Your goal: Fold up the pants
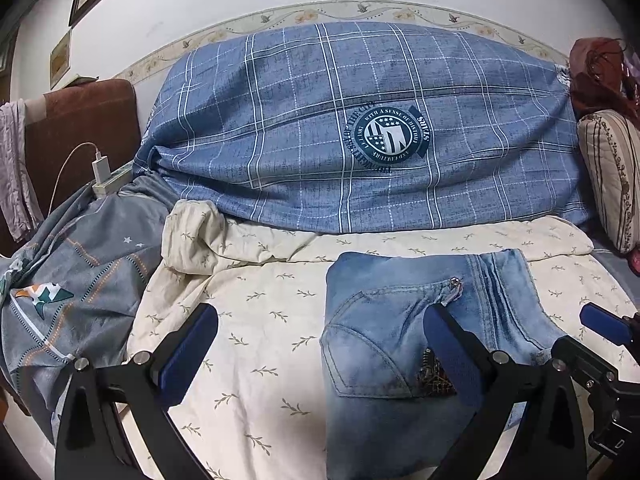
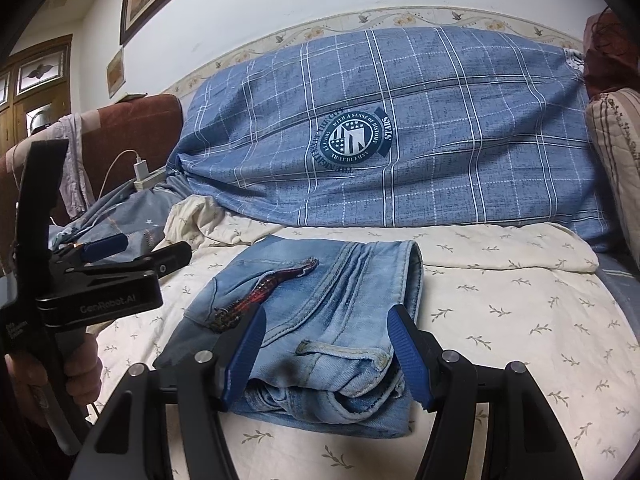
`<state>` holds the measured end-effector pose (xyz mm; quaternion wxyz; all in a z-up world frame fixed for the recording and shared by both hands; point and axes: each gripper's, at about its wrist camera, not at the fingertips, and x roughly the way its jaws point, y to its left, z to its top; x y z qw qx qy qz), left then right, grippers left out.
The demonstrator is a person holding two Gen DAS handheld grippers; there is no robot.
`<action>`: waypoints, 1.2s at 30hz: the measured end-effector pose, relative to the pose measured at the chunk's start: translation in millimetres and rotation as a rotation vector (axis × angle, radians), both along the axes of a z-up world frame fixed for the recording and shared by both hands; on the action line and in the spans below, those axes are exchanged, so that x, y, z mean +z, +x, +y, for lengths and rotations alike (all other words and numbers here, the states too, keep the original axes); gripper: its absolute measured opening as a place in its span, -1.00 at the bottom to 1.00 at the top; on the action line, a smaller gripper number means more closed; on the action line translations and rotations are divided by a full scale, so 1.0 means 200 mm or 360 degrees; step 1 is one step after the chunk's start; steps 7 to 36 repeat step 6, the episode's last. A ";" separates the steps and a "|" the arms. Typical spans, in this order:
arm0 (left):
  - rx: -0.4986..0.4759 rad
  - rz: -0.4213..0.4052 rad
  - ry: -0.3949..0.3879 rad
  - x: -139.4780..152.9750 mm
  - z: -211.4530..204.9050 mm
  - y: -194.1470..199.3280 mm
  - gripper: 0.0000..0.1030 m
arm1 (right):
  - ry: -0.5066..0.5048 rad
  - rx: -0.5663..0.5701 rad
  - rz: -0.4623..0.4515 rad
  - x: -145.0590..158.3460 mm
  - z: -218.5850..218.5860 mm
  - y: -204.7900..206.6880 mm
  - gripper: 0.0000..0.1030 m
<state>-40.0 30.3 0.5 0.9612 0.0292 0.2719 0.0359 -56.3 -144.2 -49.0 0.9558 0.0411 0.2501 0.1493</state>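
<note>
- A pair of light-blue jeans lies folded into a compact stack on a cream bedspread with a leaf print, a back pocket and a strip of red patterned trim facing up.
- In the right wrist view the jeans sit at the centre of the bed, their thick folded edge nearest the camera, at 6 o'clock.
- The right gripper stands about half open, its blue pads on either side of that near edge; whether the pads press the denim cannot be told.
- The left gripper is wide open and holds nothing; its right finger hangs over the jeans' pocket area, its left finger over bare bedspread.
- In the right wrist view the left gripper appears at 9 o'clock from the jeans, gripped by a person's hand.
- At 12 o'clock behind the jeans, a large blue checked pillow with a round crest leans against the wall.
- At 10 o'clock, a grey patterned quilt is bunched beside a white charger and cable.
- At 2 o'clock stands a striped cushion.
</note>
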 end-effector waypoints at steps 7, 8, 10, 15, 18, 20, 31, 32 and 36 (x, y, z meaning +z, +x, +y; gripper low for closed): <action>-0.0029 0.0020 -0.0038 -0.01 0.02 0.01 0.99 | -0.0016 0.0024 0.0012 -0.01 0.04 0.03 0.30; -0.0029 0.0020 -0.0038 -0.01 0.02 0.01 0.99 | -0.0016 0.0024 0.0012 -0.01 0.04 0.03 0.30; -0.0029 0.0020 -0.0038 -0.01 0.02 0.01 0.99 | -0.0016 0.0024 0.0012 -0.01 0.04 0.03 0.30; -0.0029 0.0020 -0.0038 -0.01 0.02 0.01 0.99 | -0.0016 0.0024 0.0012 -0.01 0.04 0.03 0.30; -0.0029 0.0020 -0.0038 -0.01 0.02 0.01 0.99 | -0.0016 0.0024 0.0012 -0.01 0.04 0.03 0.30; -0.0029 0.0020 -0.0038 -0.01 0.02 0.01 0.99 | -0.0016 0.0024 0.0012 -0.01 0.04 0.03 0.30; -0.0029 0.0020 -0.0038 -0.01 0.02 0.01 0.99 | -0.0016 0.0024 0.0012 -0.01 0.04 0.03 0.30; -0.0029 0.0020 -0.0038 -0.01 0.02 0.01 0.99 | -0.0016 0.0024 0.0012 -0.01 0.04 0.03 0.30; -0.0029 0.0020 -0.0038 -0.01 0.02 0.01 0.99 | -0.0016 0.0024 0.0012 -0.01 0.04 0.03 0.30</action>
